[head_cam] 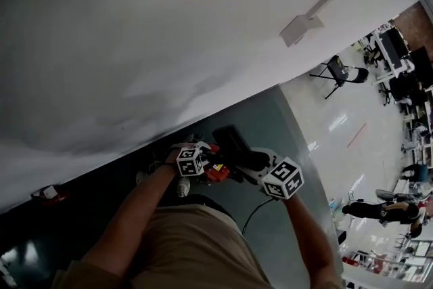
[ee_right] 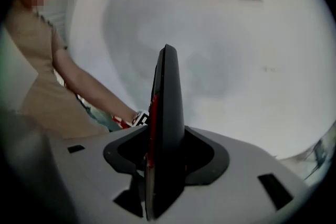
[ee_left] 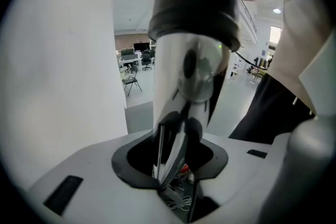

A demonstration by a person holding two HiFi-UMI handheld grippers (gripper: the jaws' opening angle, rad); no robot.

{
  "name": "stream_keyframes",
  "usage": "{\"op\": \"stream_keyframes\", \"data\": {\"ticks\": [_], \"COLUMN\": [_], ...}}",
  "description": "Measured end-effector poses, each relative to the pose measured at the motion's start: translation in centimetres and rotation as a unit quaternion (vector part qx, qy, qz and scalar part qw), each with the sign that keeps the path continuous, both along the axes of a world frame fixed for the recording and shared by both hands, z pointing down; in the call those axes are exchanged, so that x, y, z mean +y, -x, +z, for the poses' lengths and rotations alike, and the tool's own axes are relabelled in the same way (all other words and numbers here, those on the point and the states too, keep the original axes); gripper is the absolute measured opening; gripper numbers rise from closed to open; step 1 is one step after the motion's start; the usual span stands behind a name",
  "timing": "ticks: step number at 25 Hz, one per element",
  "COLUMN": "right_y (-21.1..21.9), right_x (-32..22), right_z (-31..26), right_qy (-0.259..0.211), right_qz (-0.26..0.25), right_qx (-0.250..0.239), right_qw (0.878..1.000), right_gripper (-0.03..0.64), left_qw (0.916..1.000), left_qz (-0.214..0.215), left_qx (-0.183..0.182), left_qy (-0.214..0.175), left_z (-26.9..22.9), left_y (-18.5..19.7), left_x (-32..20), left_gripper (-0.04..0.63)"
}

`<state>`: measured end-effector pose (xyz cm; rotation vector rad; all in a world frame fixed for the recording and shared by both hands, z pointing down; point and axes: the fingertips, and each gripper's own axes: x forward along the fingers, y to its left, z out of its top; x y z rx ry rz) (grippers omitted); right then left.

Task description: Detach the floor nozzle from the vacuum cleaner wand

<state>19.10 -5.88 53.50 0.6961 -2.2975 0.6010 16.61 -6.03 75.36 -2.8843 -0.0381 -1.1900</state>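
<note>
left hand-held gripper (ee_left: 177,131) is squeezed tight on the shiny metal wand (ee_left: 181,65), just short of its dark collar (ee_left: 194,8). right hand-held gripper (ee_right: 164,134) is clamped on a black part with a red strip that looks like the floor nozzle (ee_right: 168,92) seen edge-on, and it keeps the jaws fairly wide. from the head view both grippers sit close together with the vacuum between them, low down by the white wall (head_cam: 169,24) over the grey floor (head_cam: 298,118). further off there's a wall plate (head_cam: 301,29), a folding chair (head_cam: 338,72) and office desks (head_cam: 399,57).
</note>
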Motion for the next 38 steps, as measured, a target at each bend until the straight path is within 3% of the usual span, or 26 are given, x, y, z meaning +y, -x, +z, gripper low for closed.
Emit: {"op": "stream_keyframes", "data": {"ticks": [2,5,9,10,13,18,21,25,29,33,36,38], "right_y": [-0.2,-1.7,0.1,0.1,-1.0,-0.5,-1.3,0.0,-1.6,-0.6,-1.9,-2.3], "right_x": [0.4,-0.5,0.1,0.2,-0.8,-0.9,-1.4,-0.4,-0.9,0.2,0.1,-0.5], "right_z": [0.0,0.2,-0.3,-0.3,0.3,-0.6,-0.8,-1.0,-0.1,-0.4,-0.5,-1.0], "right_qy": [-0.022,0.01,-0.03,-0.032,-0.001,-0.031,-0.01,-0.036,0.021,-0.022,-0.008,-0.007], "right_qz": [-0.019,-0.011,-0.039,-0.043,-0.028,-0.047,-0.037,-0.082,-0.058,-0.068,-0.076,-0.071], "right_qx": [0.014,-0.049,0.044,0.038,-0.047,-0.012,-0.046,0.019,-0.086,-0.05,-0.089,-0.09], "right_qw": [0.999,0.999,0.998,0.998,0.998,0.998,0.998,0.996,0.994,0.996,0.993,0.993], "right_gripper": [0.206,0.206,0.207,0.207,0.206,0.206,0.204,0.202,0.201,0.201,0.2,0.2], "left_qw": [0.9999,0.9999,0.9998,0.9997,1.0,0.9999,0.9999,0.9999,0.9998,0.9996,0.9996,0.9996], "left_qz": [0.01,-0.002,0.018,0.02,0.002,0.005,-0.005,0.01,-0.003,0.026,0.022,0.012], "left_qx": [0.001,0.011,-0.003,-0.002,0.007,-0.002,0.011,0.005,0.017,0.004,0.017,0.024], "left_qy": [-0.007,-0.005,-0.01,-0.011,-0.005,-0.01,-0.007,-0.008,-0.001,-0.004,-0.006,-0.002], "left_z": [-0.1,-0.5,-0.1,-0.1,-0.2,-0.4,-1.0,-0.5,-0.4,0.0,-0.8,-1.1], "left_y": [-0.2,-0.5,-0.3,-0.2,0.0,-0.2,-0.3,-0.3,-0.2,0.0,-0.3,-0.7], "left_x": [0.2,0.4,0.1,0.2,0.3,-0.6,-0.2,-0.4,0.4,0.4,1.2,0.7], "left_gripper": [0.133,0.133,0.133,0.133,0.133,0.133,0.133,0.133,0.133,0.133,0.133,0.133]}}
